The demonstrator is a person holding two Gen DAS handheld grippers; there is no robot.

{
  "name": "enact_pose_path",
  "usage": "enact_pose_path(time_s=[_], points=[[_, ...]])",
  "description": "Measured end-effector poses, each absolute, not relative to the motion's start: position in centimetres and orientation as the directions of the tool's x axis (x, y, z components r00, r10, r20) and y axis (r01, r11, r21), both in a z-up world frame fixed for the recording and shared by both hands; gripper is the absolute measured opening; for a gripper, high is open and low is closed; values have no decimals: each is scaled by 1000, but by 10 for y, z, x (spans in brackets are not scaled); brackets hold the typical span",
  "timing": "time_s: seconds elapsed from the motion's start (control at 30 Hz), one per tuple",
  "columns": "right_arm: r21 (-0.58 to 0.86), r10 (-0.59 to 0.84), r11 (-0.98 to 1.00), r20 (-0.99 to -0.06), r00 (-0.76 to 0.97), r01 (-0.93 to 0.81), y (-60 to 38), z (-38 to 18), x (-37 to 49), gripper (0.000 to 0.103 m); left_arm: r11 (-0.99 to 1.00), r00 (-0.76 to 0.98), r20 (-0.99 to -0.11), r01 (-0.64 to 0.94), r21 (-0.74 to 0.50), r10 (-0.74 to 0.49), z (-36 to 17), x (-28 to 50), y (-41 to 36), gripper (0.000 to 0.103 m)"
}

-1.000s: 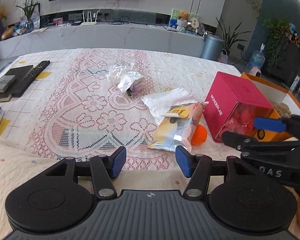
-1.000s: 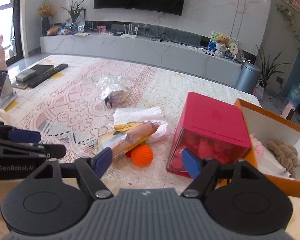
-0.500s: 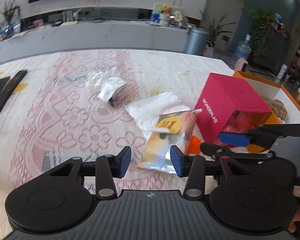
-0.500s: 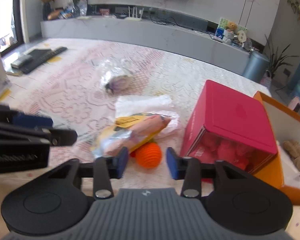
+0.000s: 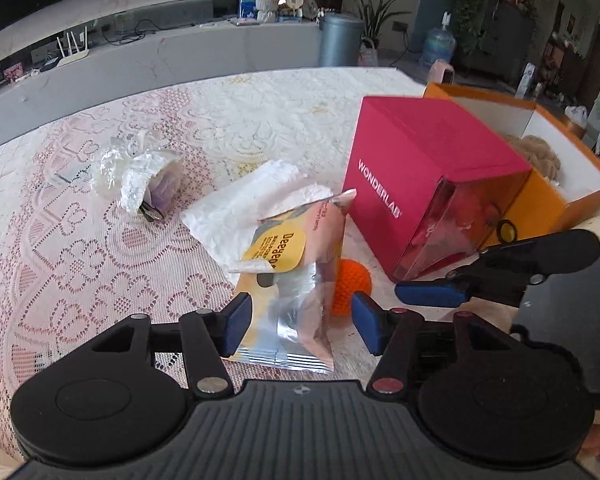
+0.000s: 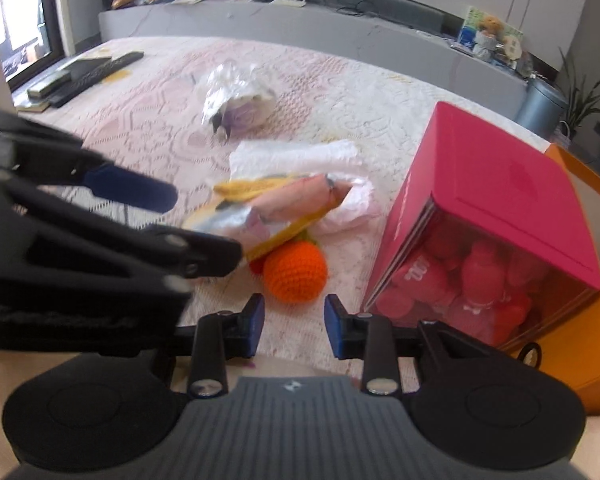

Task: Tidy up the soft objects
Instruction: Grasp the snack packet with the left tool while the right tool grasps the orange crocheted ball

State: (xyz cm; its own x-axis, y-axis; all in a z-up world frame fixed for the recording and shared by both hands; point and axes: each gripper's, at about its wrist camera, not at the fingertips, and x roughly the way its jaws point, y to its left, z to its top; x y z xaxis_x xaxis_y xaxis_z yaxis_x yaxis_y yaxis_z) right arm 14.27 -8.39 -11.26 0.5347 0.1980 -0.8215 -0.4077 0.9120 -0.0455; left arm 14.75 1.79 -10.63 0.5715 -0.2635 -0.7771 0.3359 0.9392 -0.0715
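Observation:
A pink, yellow and silver snack pouch lies on the lace-covered table, partly over an orange crocheted ball. My left gripper straddles the pouch's near end. Its jaws are opening, and the right pad stands clear of the foil. My right gripper hovers just short of the ball, its jaws narrow with nothing between them. It also shows side-on in the left wrist view as the right gripper. A white folded cloth lies under the pouch's far end.
A red box with a clear front stands right of the ball, against an orange box holding a brown plush. A crinkled plastic bag lies farther back. Remote controls sit far left.
Both grippers came forward and down toward the pouch and ball. The right jaws narrowed. The left jaws narrowed, then widened again, now around the pouch's near end.

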Motion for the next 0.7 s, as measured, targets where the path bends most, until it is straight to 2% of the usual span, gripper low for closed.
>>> enact_pose_path(time_s=[0.2,0.37,0.4,0.53,0.57,0.6,0.7], points=[[2,211,926,-833,511,-379,-97,-120,146,38,957,542,-825,289,6,-159,-122,162,5,67],[13,223,924,-830,511,-381,-98,-122,145,39,958,551,-831,272,88,-80,-129,167,-5,67],[9,219,925,-830,513,-380,-98,-123,145,39,959,553,-830,266,98,-69,-130,167,-6,58],[25,242,921,-817,523,-388,-99,-121,144,42,963,563,-824,254,90,-72,-127,161,-4,44],[26,246,921,-813,528,-390,-99,-121,143,43,967,565,-821,246,72,-83,-125,160,-2,38],[26,248,920,-809,533,-390,-100,-119,142,43,969,570,-817,239,61,-89,-122,158,1,27],[27,259,920,-792,554,-392,-100,-115,140,46,975,587,-807,209,76,-63,-112,152,6,23]])
